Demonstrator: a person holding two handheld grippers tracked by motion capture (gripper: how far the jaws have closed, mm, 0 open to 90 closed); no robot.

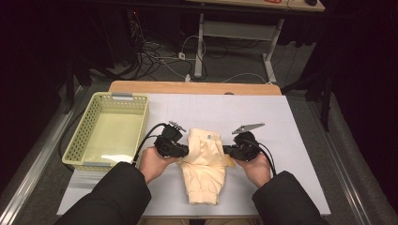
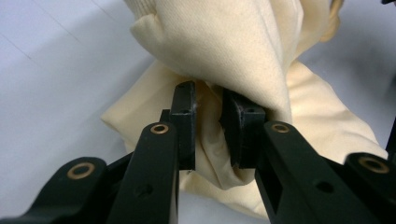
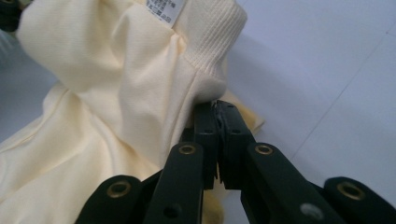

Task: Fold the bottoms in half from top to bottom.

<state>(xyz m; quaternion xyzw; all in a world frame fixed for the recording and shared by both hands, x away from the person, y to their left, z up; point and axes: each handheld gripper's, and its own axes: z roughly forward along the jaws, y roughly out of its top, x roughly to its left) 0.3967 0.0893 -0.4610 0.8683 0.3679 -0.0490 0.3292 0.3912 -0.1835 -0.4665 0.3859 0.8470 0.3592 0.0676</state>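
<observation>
Garment lies lengthwise, cuffed end toward the person, pinched by both claws.

Black tongs, brass rivets, dark sleeves

Dim room; grey carpeted floor strewn with white tangled cables; white-legged wooden desk behind the white-topped bench.

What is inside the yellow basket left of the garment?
The yellow basket looks empty: its pale floor shows bare in the high view. The strip just inside its near wall is hidden. The cream garment lies outside it, on the table.
</observation>
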